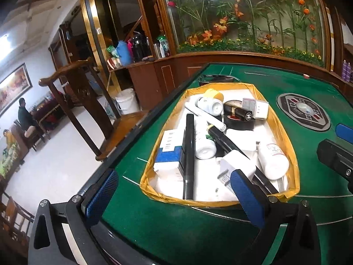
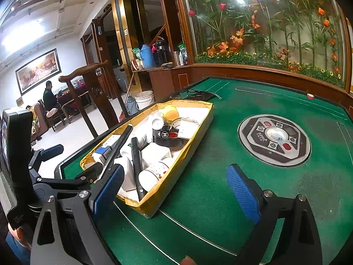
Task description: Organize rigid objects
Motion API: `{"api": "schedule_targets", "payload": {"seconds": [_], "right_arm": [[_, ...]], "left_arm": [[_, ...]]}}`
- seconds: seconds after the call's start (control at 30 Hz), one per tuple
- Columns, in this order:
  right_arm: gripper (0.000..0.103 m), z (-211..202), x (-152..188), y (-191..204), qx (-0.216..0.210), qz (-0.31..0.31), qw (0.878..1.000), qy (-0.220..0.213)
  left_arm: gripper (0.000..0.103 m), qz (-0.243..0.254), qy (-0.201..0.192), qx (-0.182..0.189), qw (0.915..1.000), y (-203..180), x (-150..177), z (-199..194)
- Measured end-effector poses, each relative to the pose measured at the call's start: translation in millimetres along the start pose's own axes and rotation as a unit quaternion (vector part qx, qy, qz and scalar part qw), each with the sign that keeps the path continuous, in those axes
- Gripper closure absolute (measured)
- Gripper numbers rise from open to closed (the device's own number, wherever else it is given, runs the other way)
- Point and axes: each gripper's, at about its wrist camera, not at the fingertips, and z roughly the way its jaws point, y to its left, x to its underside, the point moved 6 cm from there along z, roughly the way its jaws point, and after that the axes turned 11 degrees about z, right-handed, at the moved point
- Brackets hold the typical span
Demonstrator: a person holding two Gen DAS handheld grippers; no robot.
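Note:
A yellow-rimmed white tray (image 1: 286, 141) sits on the green felt table (image 1: 176, 227). It holds white bottles (image 1: 273, 162), a blue and white box (image 1: 168, 154), black tubes (image 1: 189, 154), a black Chanel case (image 1: 239, 111) and other small items. My left gripper (image 1: 174, 196) is open and empty, just in front of the tray's near edge. My right gripper (image 2: 176, 187) is open and empty, to the right of the tray (image 2: 167, 190) over bare felt. The left gripper also shows at the left of the right wrist view (image 2: 50, 150).
A round control panel (image 2: 274, 140) is set in the table's middle. Glasses (image 2: 198, 95) lie beyond the tray. A small red item (image 2: 310, 96) lies at the far edge. A wooden chair (image 1: 88, 101) stands left of the table. A flower display case (image 1: 242, 15) stands behind.

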Motion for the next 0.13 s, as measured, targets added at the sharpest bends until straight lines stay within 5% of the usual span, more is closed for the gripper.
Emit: {"api": "schedule_targets", "payload": {"seconds": [0.13], "right_arm": [[0.009,-0.1,-0.3,-0.3,0.000,0.001,1.000,-0.001]], "left_arm": [[0.000,0.008,-0.008,-0.021,0.9997,1.6,-1.2,-4.1]]}}
